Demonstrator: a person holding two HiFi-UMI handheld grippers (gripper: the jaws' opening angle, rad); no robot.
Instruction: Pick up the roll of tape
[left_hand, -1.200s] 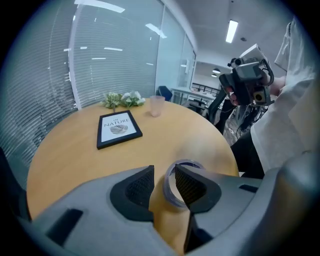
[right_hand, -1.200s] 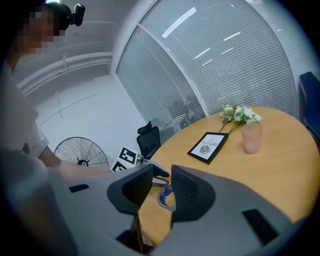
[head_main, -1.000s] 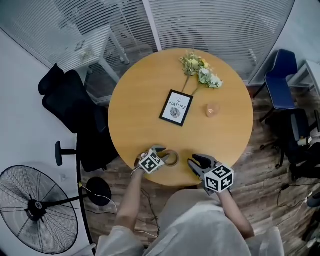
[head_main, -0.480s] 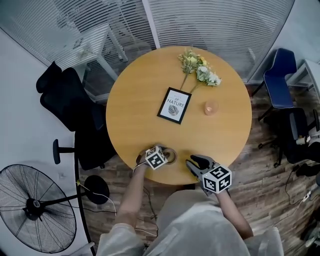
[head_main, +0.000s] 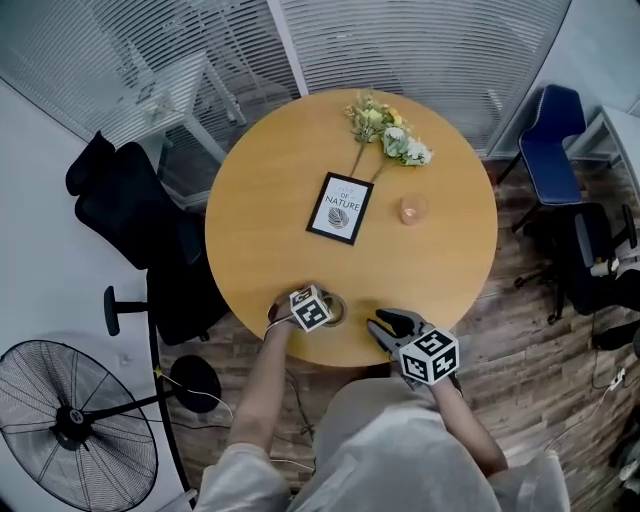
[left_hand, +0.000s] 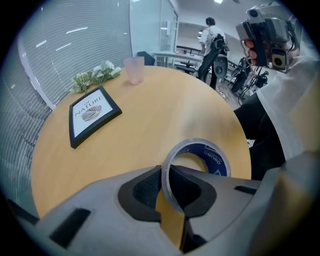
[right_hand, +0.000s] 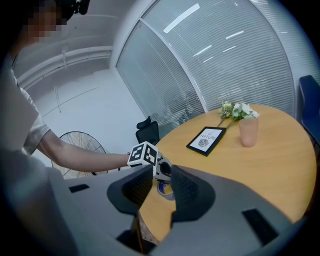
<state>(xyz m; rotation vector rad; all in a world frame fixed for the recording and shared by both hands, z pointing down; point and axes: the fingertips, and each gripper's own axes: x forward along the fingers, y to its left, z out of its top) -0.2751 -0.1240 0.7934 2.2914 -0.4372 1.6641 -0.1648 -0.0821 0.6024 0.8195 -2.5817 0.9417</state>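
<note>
The roll of tape (head_main: 335, 310), clear with a blue core, lies flat near the round table's front edge (head_main: 300, 345). My left gripper (head_main: 325, 305) points steeply down over it. In the left gripper view the roll of tape (left_hand: 202, 156) has its near wall between the dark pads (left_hand: 145, 192), one pad inside the ring and one outside; the jaws of the left gripper (left_hand: 166, 187) are closing and press on that wall. My right gripper (head_main: 385, 325) stands open at the table's edge, nothing between its fingers. In the right gripper view the tape (right_hand: 165, 190) shows past the right gripper (right_hand: 156, 187).
A black-framed picture (head_main: 339, 208), a pink cup (head_main: 413, 209) and a bunch of flowers (head_main: 385, 135) lie farther back on the table. A black chair (head_main: 130, 215) and a floor fan (head_main: 75, 420) stand at the left, a blue chair (head_main: 550, 150) at the right.
My left gripper has sunk and tilted over the roll, and its jaws have drawn in onto the roll's near wall. The right gripper has kept still.
</note>
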